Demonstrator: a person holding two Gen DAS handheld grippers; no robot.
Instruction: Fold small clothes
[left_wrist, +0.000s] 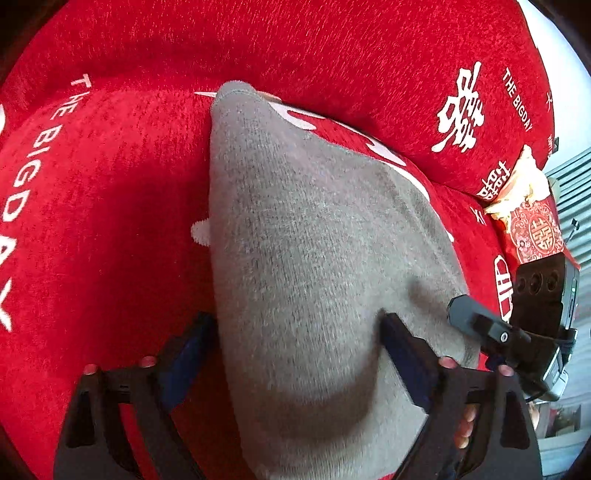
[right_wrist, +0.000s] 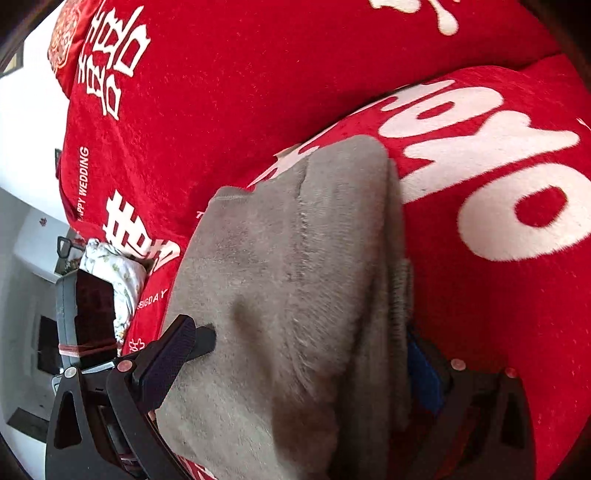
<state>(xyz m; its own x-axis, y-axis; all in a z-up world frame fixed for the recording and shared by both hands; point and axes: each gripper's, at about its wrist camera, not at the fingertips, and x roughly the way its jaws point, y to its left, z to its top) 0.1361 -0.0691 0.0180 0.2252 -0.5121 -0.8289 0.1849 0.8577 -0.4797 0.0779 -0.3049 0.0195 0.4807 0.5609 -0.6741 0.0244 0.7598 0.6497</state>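
Observation:
A grey knit garment (left_wrist: 306, 251) lies on a red sofa cover (left_wrist: 110, 184) and runs from the near edge to the seat's back crease. My left gripper (left_wrist: 295, 332) is open, its two fingers wide apart on either side of the cloth's near end. In the right wrist view the same grey garment (right_wrist: 295, 277) shows folded layers along its right edge. My right gripper (right_wrist: 299, 350) is open too, its fingers straddling the cloth's near end. The right gripper's body shows in the left wrist view (left_wrist: 491, 325) beside the garment.
The red cover carries white lettering and large white characters (right_wrist: 480, 166). A red patterned packet (left_wrist: 532, 229) and a cream wrapper lie at the sofa's right end. A floral cloth (right_wrist: 114, 277) lies at the sofa's edge in the right wrist view.

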